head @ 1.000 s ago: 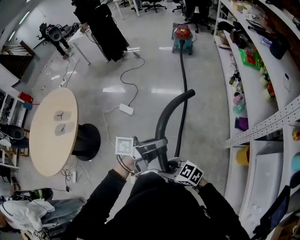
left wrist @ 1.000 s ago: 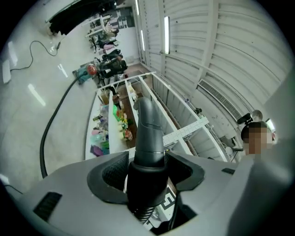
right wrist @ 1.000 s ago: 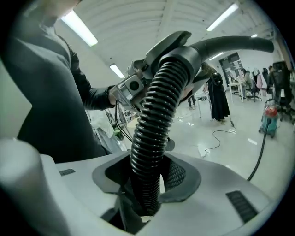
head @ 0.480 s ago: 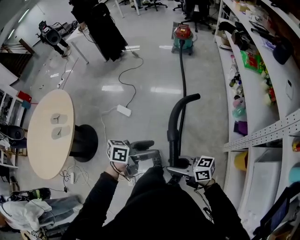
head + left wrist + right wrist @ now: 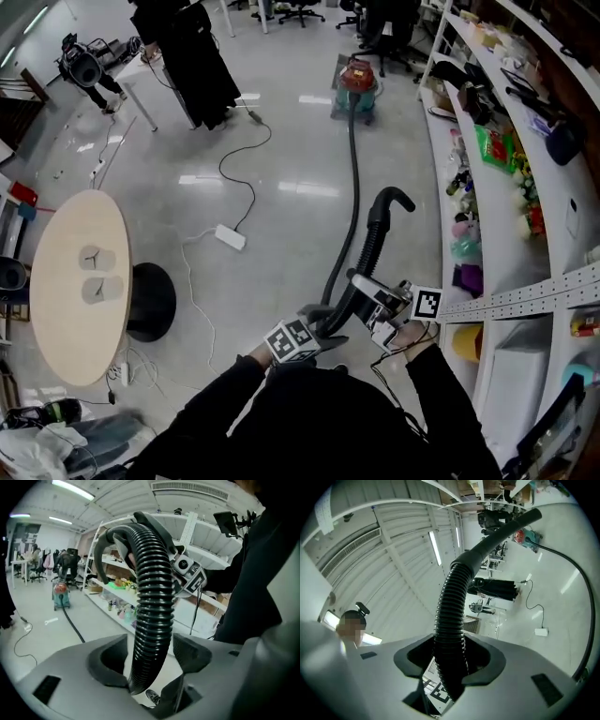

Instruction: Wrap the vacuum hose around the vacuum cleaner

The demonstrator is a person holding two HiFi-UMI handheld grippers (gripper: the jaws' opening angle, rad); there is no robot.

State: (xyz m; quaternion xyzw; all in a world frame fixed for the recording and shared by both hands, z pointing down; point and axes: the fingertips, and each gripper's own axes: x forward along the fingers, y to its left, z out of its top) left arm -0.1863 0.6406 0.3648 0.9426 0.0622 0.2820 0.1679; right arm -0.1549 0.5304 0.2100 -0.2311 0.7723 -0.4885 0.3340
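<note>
While right gripper [image 5: 449, 665] clamps hose [image 5: 354, 192], left gripper [image 5: 151, 652], jaws wide and just narrowing, only straddles it; trailing weight could drag it out

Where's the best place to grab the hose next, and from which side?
Probably the ribbed hose just past the right gripper, which clamps it. Come side-on, jaws across it: it's round and ridged there, so it shouldn't slip lengthwise.

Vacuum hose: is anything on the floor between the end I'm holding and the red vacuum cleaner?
Nothing visible blocks it. The black ribbed vacuum hose runs over the glossy grey floor straight to the red and teal vacuum cleaner. The white power strip lies off to the left, clear of that line.
</note>
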